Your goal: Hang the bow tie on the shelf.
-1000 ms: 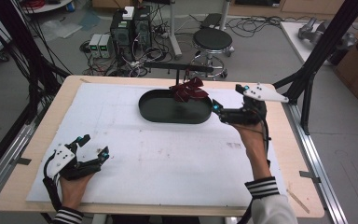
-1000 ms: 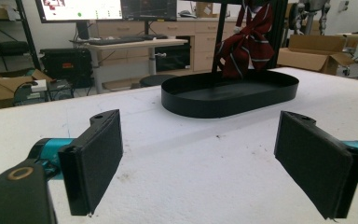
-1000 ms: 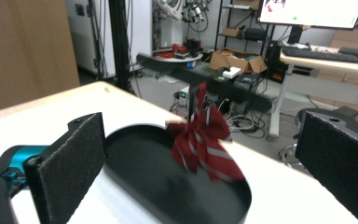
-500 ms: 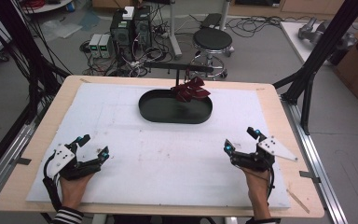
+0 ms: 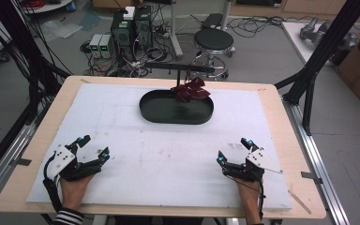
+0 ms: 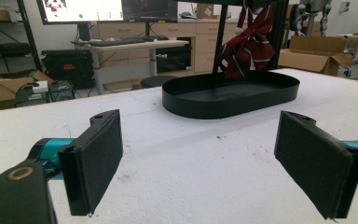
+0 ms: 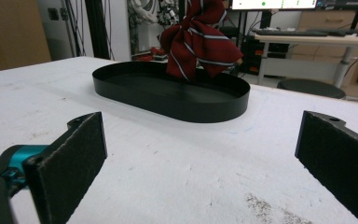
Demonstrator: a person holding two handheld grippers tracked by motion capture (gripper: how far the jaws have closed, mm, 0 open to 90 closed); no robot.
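Right claw (image 5: 234, 151) drew back; striped maroon bow (image 5: 191, 89) hangs.

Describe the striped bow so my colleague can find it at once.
Start at the white table, then find the black oval tray toward its far edge. Over the tray's far right end hangs the bow: dark red cloth with thin pale stripes, the only coloured fabric there.

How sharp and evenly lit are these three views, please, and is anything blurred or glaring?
High view: soft and low in detail, evenly lit, the white table cover bright without glare. Left gripper view: black oval tray and striped red bow tie fairly sharp, monitor overexposed. Right gripper view: near pads slightly soft, background hazy.
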